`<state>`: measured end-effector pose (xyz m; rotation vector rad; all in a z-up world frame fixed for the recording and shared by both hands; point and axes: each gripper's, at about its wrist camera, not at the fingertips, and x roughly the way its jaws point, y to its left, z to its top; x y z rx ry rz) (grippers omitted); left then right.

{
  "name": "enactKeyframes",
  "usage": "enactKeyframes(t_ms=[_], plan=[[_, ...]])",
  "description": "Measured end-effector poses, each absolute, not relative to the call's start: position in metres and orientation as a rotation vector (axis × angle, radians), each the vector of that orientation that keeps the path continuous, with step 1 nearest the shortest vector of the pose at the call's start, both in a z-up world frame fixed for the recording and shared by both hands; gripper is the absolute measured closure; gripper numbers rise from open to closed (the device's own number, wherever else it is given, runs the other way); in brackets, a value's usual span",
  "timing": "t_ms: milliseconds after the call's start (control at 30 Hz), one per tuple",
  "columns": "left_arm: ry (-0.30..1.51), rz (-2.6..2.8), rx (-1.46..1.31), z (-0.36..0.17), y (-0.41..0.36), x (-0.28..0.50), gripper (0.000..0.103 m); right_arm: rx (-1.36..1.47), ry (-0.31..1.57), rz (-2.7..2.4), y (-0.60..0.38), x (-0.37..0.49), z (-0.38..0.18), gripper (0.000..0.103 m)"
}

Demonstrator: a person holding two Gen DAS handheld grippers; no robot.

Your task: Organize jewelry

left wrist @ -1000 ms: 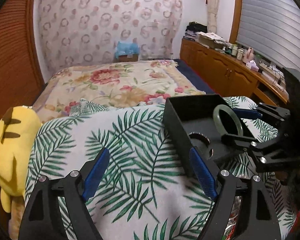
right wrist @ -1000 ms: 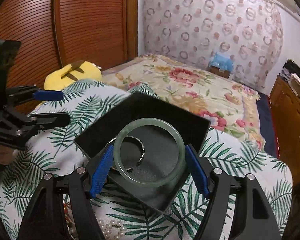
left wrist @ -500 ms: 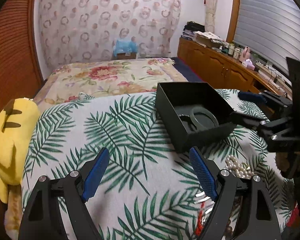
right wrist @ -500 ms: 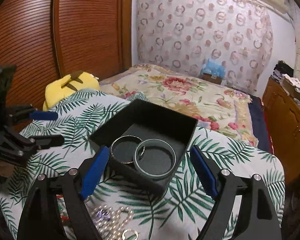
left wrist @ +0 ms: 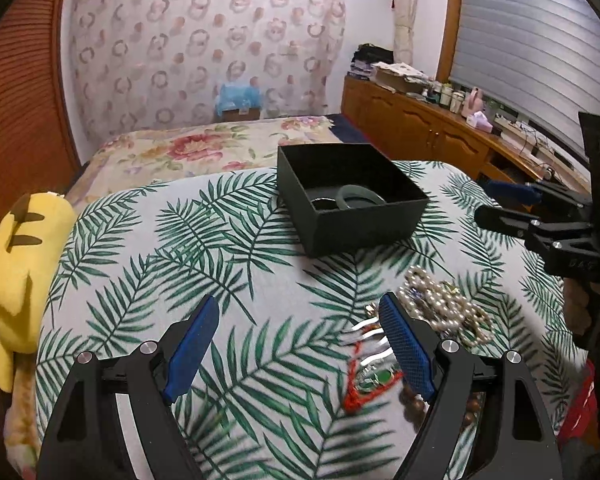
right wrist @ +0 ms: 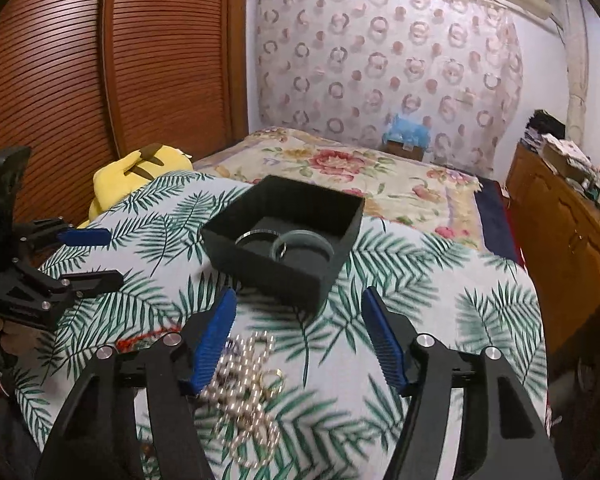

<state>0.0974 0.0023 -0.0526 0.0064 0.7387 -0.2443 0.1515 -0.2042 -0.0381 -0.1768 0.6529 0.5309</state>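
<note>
A black open box (left wrist: 352, 208) (right wrist: 284, 240) stands on the palm-leaf cloth (left wrist: 180, 248). Inside it lie a green jade bangle (right wrist: 303, 242) (left wrist: 358, 197) and a thin silver bangle (right wrist: 256, 237). A pearl necklace (left wrist: 440, 304) (right wrist: 244, 392) lies in a heap near the front. A red cord piece with green stones (left wrist: 370, 380) lies beside it. My left gripper (left wrist: 300, 344) is open and empty above the cloth. My right gripper (right wrist: 298, 332) is open and empty, above the pearls and short of the box.
A yellow plush toy (left wrist: 16, 264) sits at the cloth's left edge. A floral bedspread (left wrist: 204, 148) lies behind. A wooden cabinet (left wrist: 432, 136) with clutter runs along the right. A brown slatted wardrobe (right wrist: 80, 80) stands to the left.
My right gripper opened, left the jade bangle in the box, and drew back. My left gripper also drew back, so the pearls and red cord came into view.
</note>
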Motion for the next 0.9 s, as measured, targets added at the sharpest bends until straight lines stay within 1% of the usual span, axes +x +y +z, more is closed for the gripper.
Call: enactKeyframes(t_ms=[33,133,200,333,367,400,433,500,767,833,867,900], plan=[[0.736,-0.246,0.006,-0.053,0.002,0.094,0.024,-0.170,0.655,0.531,-0.207,0.148,-0.040,0.037],[0.738,-0.247,0.009,-0.054,0.000,0.085,0.024,-0.161,0.673,0.529,-0.209,0.137,-0.048,0.043],[0.740,-0.251,0.011,-0.055,-0.002,0.080,0.024,-0.165,0.687,0.524,-0.210,0.130,-0.055,0.051],[0.741,-0.249,0.003,-0.059,-0.003,0.071,0.024,-0.165,0.734,0.518,-0.214,0.119,-0.072,0.062],[0.743,-0.248,-0.001,-0.060,-0.003,0.069,0.024,-0.165,0.746,0.515,-0.215,0.118,-0.076,0.068],[0.748,-0.245,-0.007,-0.062,-0.003,0.068,0.024,-0.166,0.756,0.512,-0.217,0.116,-0.080,0.070],[0.756,-0.244,-0.013,-0.064,-0.003,0.068,0.024,-0.165,0.762,0.510,-0.218,0.116,-0.083,0.071],[0.758,-0.242,-0.013,-0.066,-0.003,0.066,0.024,-0.164,0.784,0.515,-0.220,0.114,-0.088,0.076],[0.767,-0.256,0.001,-0.068,-0.009,0.061,0.024,-0.218,0.868,0.527,-0.212,0.110,-0.111,0.082],[0.776,-0.260,0.002,-0.071,-0.011,0.062,0.024,-0.241,0.861,0.513,-0.210,0.109,-0.113,0.088],[0.780,-0.262,0.003,-0.072,-0.011,0.062,0.024,-0.251,0.864,0.499,-0.211,0.110,-0.112,0.095],[0.786,-0.264,0.004,-0.074,-0.012,0.062,0.024,-0.258,0.864,0.488,-0.212,0.111,-0.112,0.098]])
